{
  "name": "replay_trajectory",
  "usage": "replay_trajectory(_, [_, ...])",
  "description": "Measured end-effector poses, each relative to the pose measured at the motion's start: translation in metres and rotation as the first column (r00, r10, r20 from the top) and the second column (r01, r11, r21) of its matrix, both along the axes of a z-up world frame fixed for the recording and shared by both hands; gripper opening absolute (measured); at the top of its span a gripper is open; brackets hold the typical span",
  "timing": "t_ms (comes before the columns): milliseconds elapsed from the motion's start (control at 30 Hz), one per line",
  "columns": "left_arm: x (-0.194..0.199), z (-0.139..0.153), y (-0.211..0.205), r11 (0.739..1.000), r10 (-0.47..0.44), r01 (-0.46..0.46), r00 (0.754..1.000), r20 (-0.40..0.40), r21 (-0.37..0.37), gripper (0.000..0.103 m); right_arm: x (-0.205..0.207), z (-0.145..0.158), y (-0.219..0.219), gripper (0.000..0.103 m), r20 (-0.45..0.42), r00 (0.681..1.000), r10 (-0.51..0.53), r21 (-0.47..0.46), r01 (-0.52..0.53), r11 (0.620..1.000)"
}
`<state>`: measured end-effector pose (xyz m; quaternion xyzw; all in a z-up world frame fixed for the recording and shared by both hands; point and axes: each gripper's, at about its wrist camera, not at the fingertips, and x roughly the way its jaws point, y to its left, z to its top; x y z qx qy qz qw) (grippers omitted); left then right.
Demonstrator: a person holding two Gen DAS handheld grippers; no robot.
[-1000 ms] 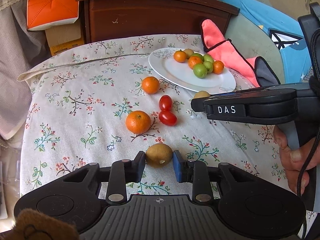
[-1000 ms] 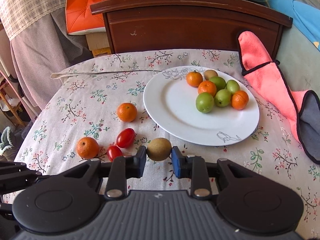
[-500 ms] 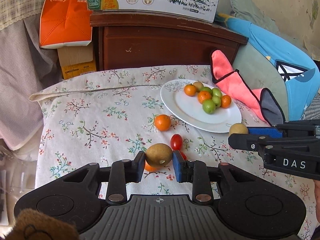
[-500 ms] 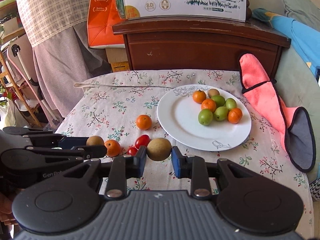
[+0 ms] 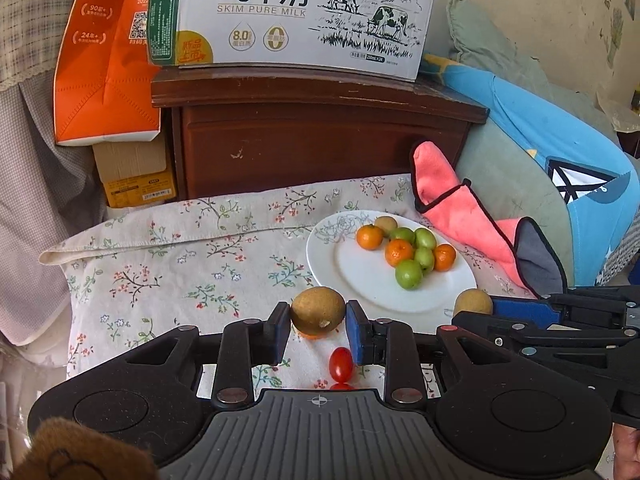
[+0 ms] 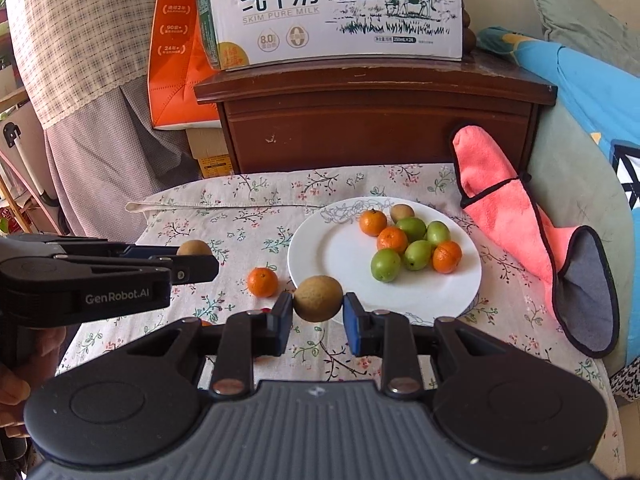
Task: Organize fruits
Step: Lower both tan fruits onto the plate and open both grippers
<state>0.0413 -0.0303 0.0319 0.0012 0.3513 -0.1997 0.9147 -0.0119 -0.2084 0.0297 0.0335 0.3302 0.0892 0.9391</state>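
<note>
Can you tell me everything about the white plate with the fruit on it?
The white plate is round and shallow, looks like glazed china, with a thin grey line drawing near its far rim and another near its front rim. It lies flat on the flowery cloth, beside a pink towel. On its far right part sits a cluster of fruit: three oranges, four green fruits and one small brown fruit. The rest is bare. No fingers touch it.

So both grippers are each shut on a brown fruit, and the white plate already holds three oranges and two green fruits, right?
Nearly. Each gripper, left and right, is shut on a brown fruit, and the white plate holds three oranges, but the right wrist view shows four green fruits there, not two.
</note>
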Motion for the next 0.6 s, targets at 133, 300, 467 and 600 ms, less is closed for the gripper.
replay_trajectory(133, [0.009,0.006,-0.006,1.000,-0.014,0.014,1.000,0.017,-0.005,0.027,0.005,0.003,-0.005,0.027,0.011,1.000,-0.017,0.016,0.017,1.000])
replay_trajectory(300, [0.020,0.011,-0.017,0.999,-0.038,0.038,0.999,0.038,-0.015,0.027,0.011,0.002,-0.015,0.027,0.010,0.999,-0.050,0.033,0.049,0.998])
replay_trajectory(467, [0.031,0.009,-0.027,0.998,-0.057,0.058,0.998,0.033,-0.027,0.027,0.018,0.000,-0.025,0.027,0.000,0.997,-0.082,0.056,0.082,0.995])
replay_trajectory(600, [0.040,0.004,-0.034,0.997,-0.069,0.070,0.997,0.018,-0.034,0.027,0.027,-0.005,-0.036,0.027,-0.023,0.993,-0.117,0.098,0.119,0.988])
